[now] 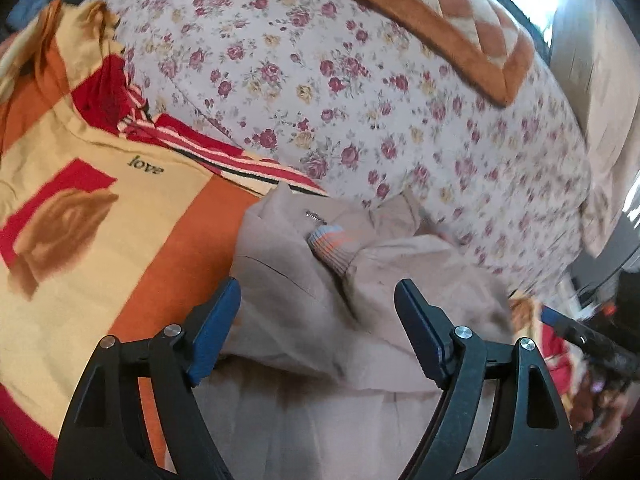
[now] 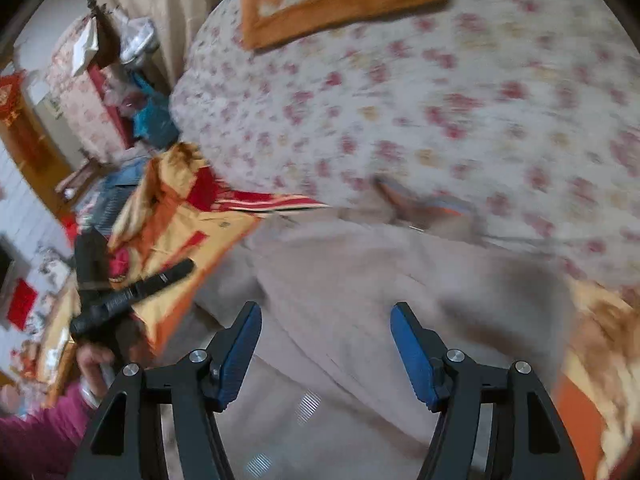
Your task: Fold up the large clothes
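Note:
A beige jacket [image 1: 304, 304] lies bunched on the bed, one sleeve folded across it, its striped knit cuff [image 1: 332, 246] on top near a zipper pull. My left gripper [image 1: 318, 300] is open, its blue pads just above the jacket on either side of the sleeve. In the right wrist view the same jacket [image 2: 360, 280] spreads under my right gripper [image 2: 326, 322], which is open and empty above the cloth. The left gripper also shows in the right wrist view [image 2: 128, 296], and the right gripper shows at the right edge of the left wrist view [image 1: 592, 340].
An orange, cream and red blanket with "love" on it [image 1: 100, 208] lies left of the jacket. A floral quilt [image 1: 340, 80] covers the bed behind, with an orange checked blanket [image 1: 448, 20] on it. Furniture and clutter [image 2: 100, 80] stand beside the bed.

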{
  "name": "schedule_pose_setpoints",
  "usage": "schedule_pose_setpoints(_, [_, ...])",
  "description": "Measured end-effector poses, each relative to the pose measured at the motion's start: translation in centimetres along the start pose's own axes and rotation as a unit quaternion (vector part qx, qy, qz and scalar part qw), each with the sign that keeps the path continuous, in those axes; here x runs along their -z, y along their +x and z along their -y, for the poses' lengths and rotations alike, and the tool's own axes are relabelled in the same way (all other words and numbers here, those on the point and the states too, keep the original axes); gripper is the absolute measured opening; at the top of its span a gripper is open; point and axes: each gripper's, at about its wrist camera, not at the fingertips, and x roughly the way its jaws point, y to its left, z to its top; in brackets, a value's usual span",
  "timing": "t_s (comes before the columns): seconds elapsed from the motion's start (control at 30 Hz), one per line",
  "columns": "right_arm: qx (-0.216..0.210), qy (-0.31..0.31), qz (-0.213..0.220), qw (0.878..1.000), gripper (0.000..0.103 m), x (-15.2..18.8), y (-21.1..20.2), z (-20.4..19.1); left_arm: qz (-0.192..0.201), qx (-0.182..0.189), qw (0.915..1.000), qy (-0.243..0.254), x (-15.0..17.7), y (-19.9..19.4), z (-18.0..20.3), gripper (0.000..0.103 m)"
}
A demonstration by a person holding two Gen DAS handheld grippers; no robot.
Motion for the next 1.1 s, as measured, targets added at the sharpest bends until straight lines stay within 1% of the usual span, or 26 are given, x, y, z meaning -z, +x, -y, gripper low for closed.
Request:
schedule_pose_setpoints(0.1, [0.044,-0.006,-0.009,0.999,0.066,3.2,-1.9,1.6,-0.011,0.0,0.9999,0.003,-0.2,0.3,1.2,0.08])
schedule_pose_setpoints(0.17, [0.071,-0.01,-0.008,0.997,0.066,5.2,-2.9,2.5,-0.041,-0.014,0.999,0.008,-0.3,1.7,2.2,0.08])
schedule_pose_setpoints(0.27, [0.088,0.009,0.004,0.996,0.066,7.3,-3.9,4.1,-0.073,-0.053,0.9957,0.021,-0.2,4.7,3.3,0.08])
schedule_pose_setpoints(0.33, [0.098,0.018,0.01,0.995,0.066,8.4,-4.2,5.0,-0.09,-0.061,0.9938,0.024,-0.1,6.5,3.8,0.08])
schedule_pose_setpoints(0.43, [0.119,0.008,-0.006,0.993,0.066,9.6,-4.0,5.6,-0.091,-0.071,0.9932,0.018,-0.1,8.3,4.3,0.079])
schedule_pose_setpoints(0.5, [0.139,-0.011,-0.015,0.99,0.066,10.2,-3.6,5.8,-0.095,-0.058,0.9937,0.011,-0.2,9.2,4.7,0.064])
schedule_pose_setpoints(0.53, [0.146,-0.018,-0.018,0.989,0.066,10.4,-3.4,5.9,-0.097,-0.048,0.994,0.008,-0.3,9.5,4.9,0.048])
schedule_pose_setpoints(0.57, [0.147,-0.022,-0.02,0.989,0.066,10.4,-3.0,6.1,-0.096,-0.041,0.9945,0.006,-0.5,9.7,5.1,0.037])
schedule_pose_setpoints(0.6, [0.145,-0.022,-0.023,0.989,0.066,10.4,-2.4,6.5,-0.09,-0.041,0.9951,0.005,-0.8,9.7,5.4,0.03])
schedule_pose_setpoints(0.63, [0.149,-0.021,-0.025,0.988,0.066,10.3,-1.8,6.8,-0.084,-0.041,0.9956,0.005,-1.0,9.6,5.7,0.017])
schedule_pose_setpoints(0.67, [0.153,-0.02,-0.026,0.988,0.065,10.1,-1.4,7.0,-0.082,-0.038,0.9959,0.005,-1.3,9.5,6.0,0.013])
schedule_pose_setpoints(0.7, [0.153,-0.02,-0.024,0.988,0.06,9.9,-1.0,7.2,-0.08,-0.031,0.9963,0.003,-1.6,9.3,6.3,0.013])
schedule_pose_setpoints(0.73, [0.147,-0.018,-0.021,0.989,0.04,9.7,-0.8,7.3,-0.076,-0.026,0.9967,0.003,-2.0,8.9,6.5,0.011])
schedule_pose_setpoints(0.8, [0.149,-0.007,-0.009,0.989,0.026,9.1,-1.1,7.3,-0.057,-0.019,0.9981,0.014,-3.0,7.3,7.1,0.008])
schedule_pose_setpoints(0.83, [0.148,0.0,0.002,0.989,0.017,8.9,-1.5,7.3,-0.043,-0.017,0.9988,0.019,-3.5,6.2,7.3,0.005])
schedule_pose_setpoints(0.9, [0.147,0.015,0.026,0.989,0.01,8.5,-3.0,7.3,-0.02,-0.013,0.9996,0.018,-4.5,4.0,7.3,0.005])
schedule_pose_setpoints(0.97, [0.143,0.02,0.036,0.989,0.003,8.5,-4.0,7.1,-0.002,-0.015,0.9998,0.011,-5.1,1.4,6.7,0.005])
schedule_pose_setpoints(1.03, [0.125,0.023,0.034,0.991,0.002,8.8,-4.8,6.7,0.014,-0.036,0.9992,0.012,-4.7,-0.3,5.8,0.005])
schedule_pose_setpoints(1.07, [0.119,0.019,0.026,0.992,0.002,9.2,-4.8,6.5,0.017,-0.05,0.9984,0.018,-4.2,-0.7,5.3,0.005])
schedule_pose_setpoints(1.1, [0.124,0.013,0.018,0.992,0.002,9.5,-4.5,6.3,0.015,-0.063,0.9976,0.026,-3.6,-0.7,4.9,0.005])
